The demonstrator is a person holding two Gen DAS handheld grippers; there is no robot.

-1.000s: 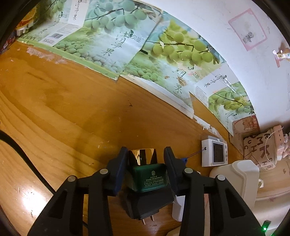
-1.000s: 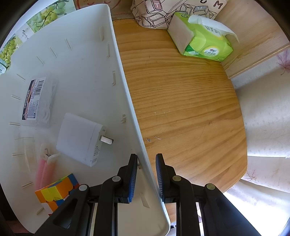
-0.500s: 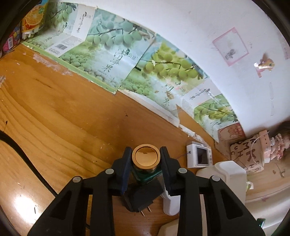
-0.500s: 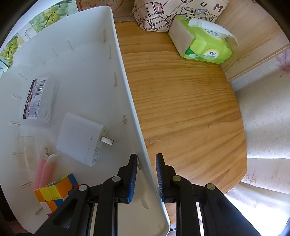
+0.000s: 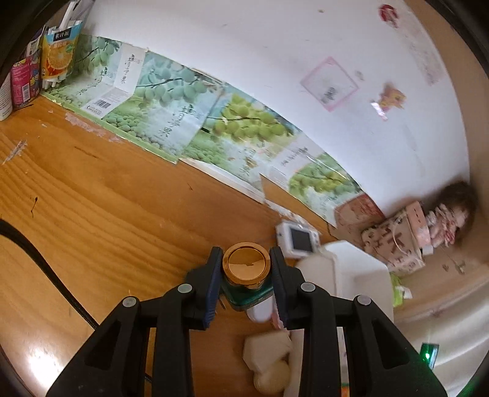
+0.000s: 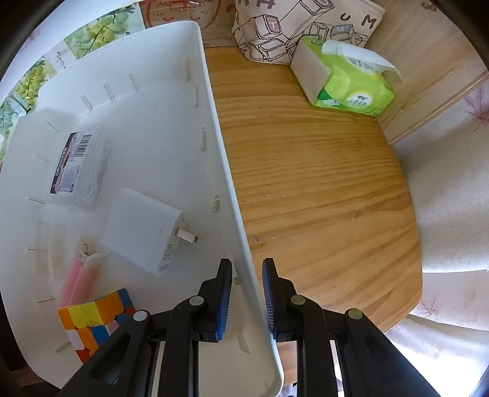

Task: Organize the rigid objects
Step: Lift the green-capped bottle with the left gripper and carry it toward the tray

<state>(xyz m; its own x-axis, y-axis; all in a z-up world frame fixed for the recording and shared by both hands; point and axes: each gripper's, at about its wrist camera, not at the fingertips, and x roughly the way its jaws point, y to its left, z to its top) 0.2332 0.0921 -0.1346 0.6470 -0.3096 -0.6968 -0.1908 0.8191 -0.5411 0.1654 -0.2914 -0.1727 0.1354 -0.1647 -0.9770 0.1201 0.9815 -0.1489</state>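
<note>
My left gripper [image 5: 246, 256] is shut on a green jar with a gold lid [image 5: 246, 268] and holds it in the air above the wooden table [image 5: 107, 213]. The jar's lid faces the camera and most of its body is hidden behind it. To the right of the jar stands the white bin [image 5: 354, 274]. In the right wrist view my right gripper [image 6: 247, 266] points down, shut on the bin's right wall [image 6: 214, 122]. Inside the bin lie a white charger [image 6: 142, 232], a colour cube [image 6: 94, 317], a labelled clear box [image 6: 76, 165] and a pink item [image 6: 75, 279].
A small white device with a screen [image 5: 298, 239] lies just behind the jar. White pieces [image 5: 266, 351] lie on the table under the left gripper. A black cable [image 5: 36, 259] crosses at the left. A green tissue pack [image 6: 345, 82] and a printed bag [image 6: 290, 27] stand beyond the bin.
The left jaws closed on the jar, which then rose off the black plug it rested on and moved toward the bin. The right gripper stayed on the bin's wall.
</note>
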